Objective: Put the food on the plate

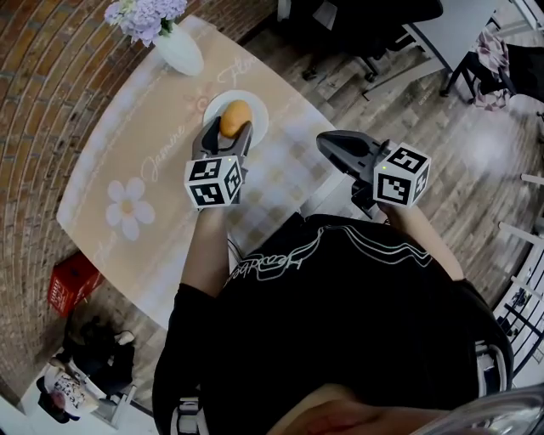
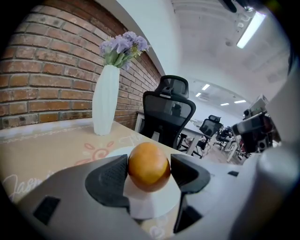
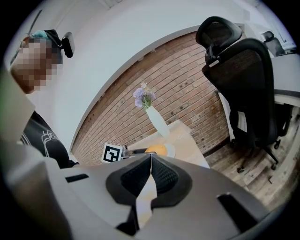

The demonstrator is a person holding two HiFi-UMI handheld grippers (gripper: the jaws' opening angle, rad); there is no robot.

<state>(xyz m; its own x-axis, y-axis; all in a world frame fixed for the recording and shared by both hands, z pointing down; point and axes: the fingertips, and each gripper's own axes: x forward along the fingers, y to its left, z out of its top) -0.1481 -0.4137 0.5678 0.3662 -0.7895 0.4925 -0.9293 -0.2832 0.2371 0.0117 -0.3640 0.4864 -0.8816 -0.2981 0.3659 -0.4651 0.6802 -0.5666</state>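
Note:
A round orange-brown piece of food [image 2: 148,166] sits between the two dark pads of my left gripper [image 2: 149,174], which touch it on both sides; the gripper is shut on it. It hangs just over the white plate [image 2: 165,202] on the beige flowered table [image 1: 127,161]. In the head view the food [image 1: 235,116] is at the tips of the left gripper [image 1: 228,129], above the plate [image 1: 260,119]. My right gripper [image 1: 327,143] is shut and empty, off the table's right edge over the floor. The right gripper view shows its jaws [image 3: 151,157] pressed together, with the food [image 3: 155,149] far off.
A white vase [image 1: 180,51] with lilac flowers [image 1: 144,15] stands at the table's far end, beyond the plate. A brick wall runs along the table's left. A black office chair [image 2: 166,112] stands past the table. A red box [image 1: 72,285] lies on the floor.

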